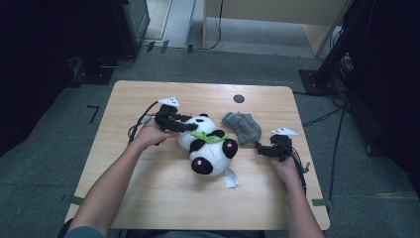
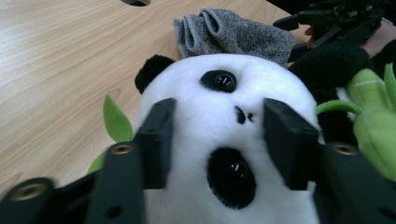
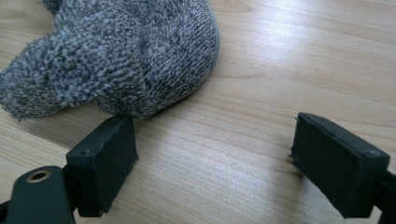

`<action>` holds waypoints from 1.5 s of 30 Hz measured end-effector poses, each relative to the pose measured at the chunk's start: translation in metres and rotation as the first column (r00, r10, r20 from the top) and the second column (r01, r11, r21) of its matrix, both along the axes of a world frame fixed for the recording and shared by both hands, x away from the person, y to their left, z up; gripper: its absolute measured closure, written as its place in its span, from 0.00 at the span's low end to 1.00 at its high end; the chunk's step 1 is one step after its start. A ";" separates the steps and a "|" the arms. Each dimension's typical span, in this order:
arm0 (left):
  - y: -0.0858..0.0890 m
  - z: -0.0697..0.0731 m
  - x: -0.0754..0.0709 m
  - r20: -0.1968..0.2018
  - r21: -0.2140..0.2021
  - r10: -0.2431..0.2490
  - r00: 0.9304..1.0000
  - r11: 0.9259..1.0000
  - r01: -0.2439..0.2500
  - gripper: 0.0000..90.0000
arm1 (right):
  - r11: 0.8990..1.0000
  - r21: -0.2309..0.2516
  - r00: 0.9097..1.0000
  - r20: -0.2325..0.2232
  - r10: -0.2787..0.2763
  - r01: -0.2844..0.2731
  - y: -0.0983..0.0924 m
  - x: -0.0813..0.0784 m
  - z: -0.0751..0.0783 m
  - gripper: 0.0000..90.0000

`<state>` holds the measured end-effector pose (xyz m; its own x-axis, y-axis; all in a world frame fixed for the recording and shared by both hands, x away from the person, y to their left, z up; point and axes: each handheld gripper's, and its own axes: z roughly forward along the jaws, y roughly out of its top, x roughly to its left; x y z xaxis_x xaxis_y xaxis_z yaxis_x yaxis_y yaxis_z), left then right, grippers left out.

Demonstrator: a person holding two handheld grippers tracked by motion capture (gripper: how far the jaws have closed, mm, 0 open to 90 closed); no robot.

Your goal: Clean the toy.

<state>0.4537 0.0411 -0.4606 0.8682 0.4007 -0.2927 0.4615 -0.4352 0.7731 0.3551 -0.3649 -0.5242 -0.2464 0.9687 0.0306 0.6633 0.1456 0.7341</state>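
A black-and-white plush panda with a green leaf scarf lies on its back in the middle of the wooden table. My left gripper reaches in from the left, and its pads press into the sides of the panda's face. In its own view the left gripper straddles the nose and one eye. A grey knitted sock bundle lies just right of the panda's head. My right gripper rests low on the table beside the sock bundle. In its own view the right gripper is open over bare wood.
A dark round grommet hole sits near the table's far edge. The panda's white tag lies flat toward the near side. Cables trail from both grippers. Dark equipment stands on the floor beyond the table.
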 end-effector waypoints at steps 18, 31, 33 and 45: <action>0.044 0.013 -0.054 0.090 -0.013 0.473 0.876 0.880 -0.474 0.81 | 1.000 0.000 1.000 0.005 -0.016 0.016 0.000 0.000 0.000 0.19; 0.055 0.008 -0.110 0.083 -0.019 0.574 0.815 0.818 -0.575 0.67 | 0.999 -0.036 0.999 -0.038 0.009 -0.011 0.001 -0.005 0.010 0.28; 0.055 0.008 -0.109 0.082 -0.023 0.575 0.814 0.817 -0.576 0.63 | 1.000 -0.025 0.999 -0.037 0.008 -0.009 0.000 -0.007 0.014 0.31; 0.062 0.011 -0.097 0.078 -0.067 0.509 0.857 0.860 -0.505 0.41 | 0.993 0.069 0.994 0.069 0.087 -0.091 0.024 0.000 0.041 0.40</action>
<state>0.3571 0.1032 -0.4499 0.5714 0.7815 -0.2505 0.5371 -0.1253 0.8342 0.3551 -0.3409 -0.4828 -0.3355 0.9386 0.0801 0.6001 0.1474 0.7862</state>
